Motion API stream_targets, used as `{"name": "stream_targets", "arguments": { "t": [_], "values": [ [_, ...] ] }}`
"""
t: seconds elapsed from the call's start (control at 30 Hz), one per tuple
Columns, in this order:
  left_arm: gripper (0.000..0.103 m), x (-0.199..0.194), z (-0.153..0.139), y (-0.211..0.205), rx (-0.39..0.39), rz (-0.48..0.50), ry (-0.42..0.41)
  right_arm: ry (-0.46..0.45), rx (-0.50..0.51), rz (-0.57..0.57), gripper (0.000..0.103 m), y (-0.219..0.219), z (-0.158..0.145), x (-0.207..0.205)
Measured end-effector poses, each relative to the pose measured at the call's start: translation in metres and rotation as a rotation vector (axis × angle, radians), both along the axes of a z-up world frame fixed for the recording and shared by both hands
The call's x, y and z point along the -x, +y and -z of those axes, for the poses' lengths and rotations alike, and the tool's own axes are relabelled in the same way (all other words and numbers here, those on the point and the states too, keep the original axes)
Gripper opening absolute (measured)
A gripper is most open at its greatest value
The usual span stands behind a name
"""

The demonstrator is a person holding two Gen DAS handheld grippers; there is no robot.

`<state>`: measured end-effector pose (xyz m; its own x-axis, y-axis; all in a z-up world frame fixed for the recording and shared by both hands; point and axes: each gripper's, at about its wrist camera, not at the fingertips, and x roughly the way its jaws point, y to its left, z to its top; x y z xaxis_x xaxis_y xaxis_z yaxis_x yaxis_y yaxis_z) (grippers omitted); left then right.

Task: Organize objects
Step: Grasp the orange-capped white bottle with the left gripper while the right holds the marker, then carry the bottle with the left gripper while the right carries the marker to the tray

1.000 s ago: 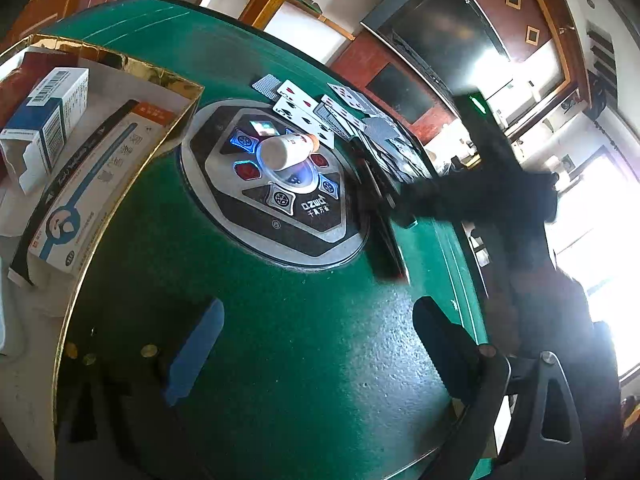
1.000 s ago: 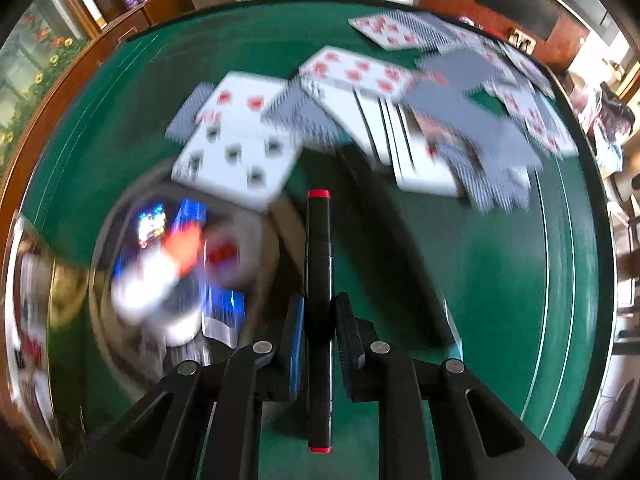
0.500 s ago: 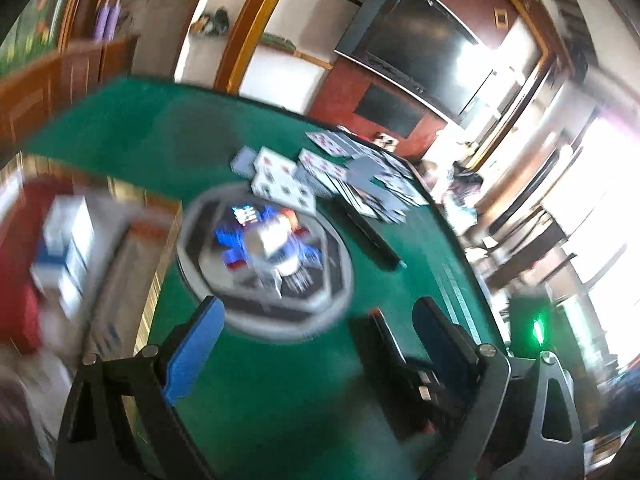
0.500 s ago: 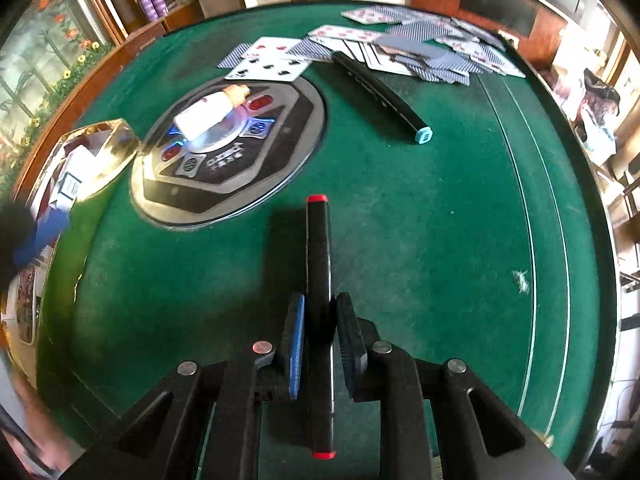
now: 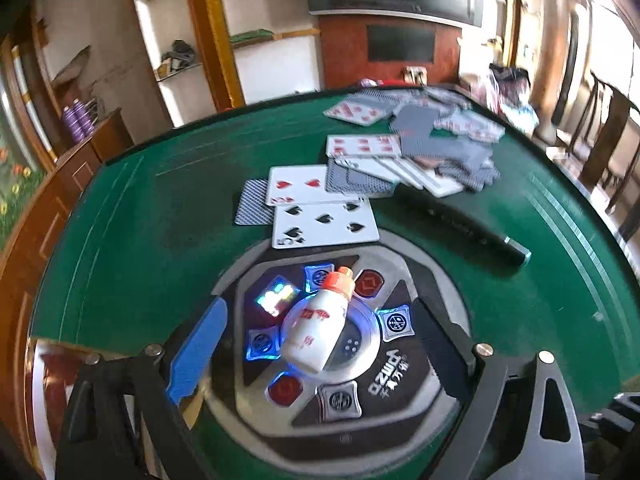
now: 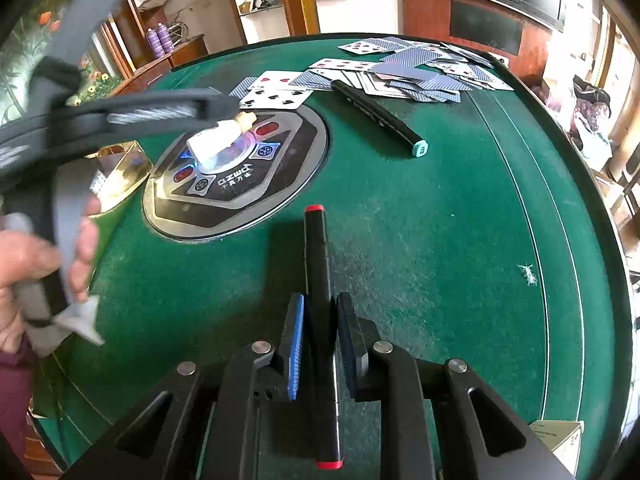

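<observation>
In the left wrist view, the left hand-held gripper (image 5: 320,356) stood wide over the round grey and black control panel (image 5: 384,384) sunk in the middle of the green felt tabletop (image 5: 140,248), and its jaws were closing. Between its blue-padded finger (image 5: 198,354) at nine o'clock and its black finger at three o'clock lay the small white plastic bottle with an orange cap (image 5: 318,326), on its side on the panel's clear centre dome, cap towards twelve o'clock; neither pad touched it. At twelve o'clock from the panel lay a loose spread of playing cards (image 5: 404,152), some face up, some showing blue backs. At two o'clock a long black marker with a teal end cap (image 5: 466,226) lay slanted on the felt, just beside the cards. In the right wrist view, the right hand-held gripper (image 6: 320,346) was clamped tight on a black marker with red end caps (image 6: 318,280), which pointed to twelve o'clock, above the green felt. At ten o'clock the left hand-held gripper reached in over the white bottle on the panel, gripped by a person's hand (image 6: 24,264) at nine o'clock. A gold-rimmed tray (image 6: 124,168) showed partly behind it, at the panel's nine o'clock. The teal-capped marker and the cards lay at twelve to one o'clock.
</observation>
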<state>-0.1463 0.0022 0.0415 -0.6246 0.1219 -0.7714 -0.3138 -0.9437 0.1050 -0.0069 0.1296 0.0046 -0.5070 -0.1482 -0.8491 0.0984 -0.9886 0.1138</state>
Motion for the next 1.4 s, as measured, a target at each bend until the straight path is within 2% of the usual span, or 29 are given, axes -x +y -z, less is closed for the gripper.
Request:
{"name": "stream_targets", "arguments": {
  "t": [0.13,0.17,0.2,0.27,0.4,0.6,0.9,1.13,1.33,1.4],
  "values": [
    [0.062,0.006,0.019,0.014,0.083,0.047,-0.024,0.0,0.012,0.001,0.02,0.002,0.001,0.0],
    [0.052,0.006,0.021,0.015,0.088,0.05,-0.03,0.0,0.013,0.0,0.021,0.002,0.001,0.001],
    [0.049,0.007,0.024,0.015,0.083,0.053,-0.042,0.0,0.014,0.0,0.021,0.002,0.001,0.001],
    [0.026,0.008,0.023,0.013,0.051,0.053,-0.049,0.0,0.018,0.001,0.022,0.002,0.001,0.001],
    [0.026,0.006,0.023,0.007,0.049,0.019,-0.053,0.003,0.018,0.002,0.022,0.002,0.001,0.001],
    [0.026,-0.01,0.002,-0.007,-0.03,-0.024,-0.036,0.016,0.022,0.01,0.022,0.002,0.001,0.0],
    [0.026,-0.091,-0.04,-0.039,-0.151,-0.022,0.016,0.015,0.121,0.036,0.02,0.014,0.002,0.002],
    [0.026,-0.163,-0.075,-0.093,-0.26,-0.054,0.079,0.024,0.24,0.02,0.018,0.017,0.003,0.003],
    [0.026,-0.206,-0.082,-0.157,-0.295,-0.153,0.11,0.126,0.273,-0.023,0.017,0.009,-0.014,-0.006],
    [0.026,-0.216,-0.079,-0.181,-0.309,-0.194,0.102,0.134,0.222,-0.019,0.016,0.004,-0.014,-0.007]
  ]
}}
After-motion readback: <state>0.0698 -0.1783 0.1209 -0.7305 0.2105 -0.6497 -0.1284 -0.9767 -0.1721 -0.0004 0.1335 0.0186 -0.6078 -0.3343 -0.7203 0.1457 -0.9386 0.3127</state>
